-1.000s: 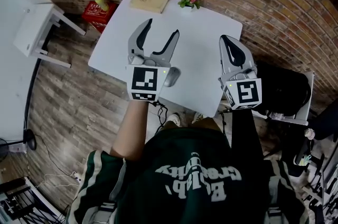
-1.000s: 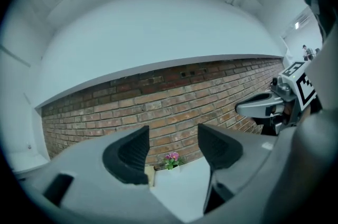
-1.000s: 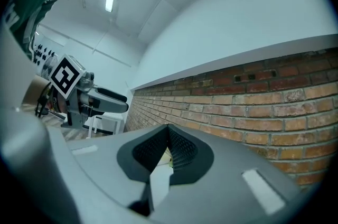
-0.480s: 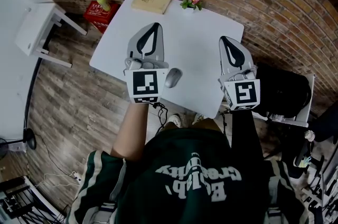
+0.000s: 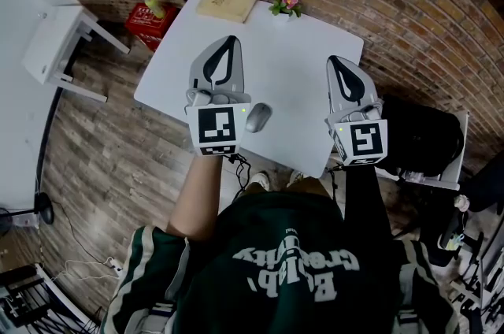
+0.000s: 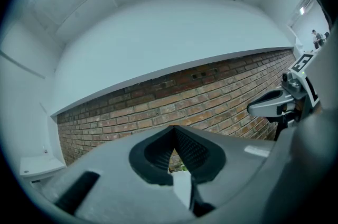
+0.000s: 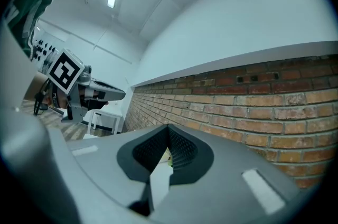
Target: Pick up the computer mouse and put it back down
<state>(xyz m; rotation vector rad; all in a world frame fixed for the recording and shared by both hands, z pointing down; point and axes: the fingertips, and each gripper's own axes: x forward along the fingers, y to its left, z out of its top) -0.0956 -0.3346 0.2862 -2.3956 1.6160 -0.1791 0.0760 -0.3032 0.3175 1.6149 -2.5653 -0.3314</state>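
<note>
Head view looks steeply down on a white table (image 5: 291, 49) set against a brick wall, with the computer mouse (image 5: 257, 117) lying flat on it close to the near edge. It sits between the two grippers, just right of the left gripper (image 5: 229, 40) and well apart from the right gripper (image 5: 338, 59). Neither one touches it. Both point level toward the far wall, above the tabletop.

Left gripper view shows its jaws pressed together at the tips with nothing between them. Only the brick wall shows through the gap behind the tips. Right gripper view shows the same, jaws together and empty.

The mouse resting on the table with both grippers shut and clear of it fits a mouse waiting to be lifted as well as one already set back down. The pictures do not settle which.

As for handling, the mouse looks small and light, with a hard, smooth grey shell and a domed top. The dome would likely let pads slide off. The surer hold is across its two long sides, near the middle, low on the shell. A gentle squeeze should do, since the buttons may click under pressure. Whether a cord runs from it I cannot tell.
</note>
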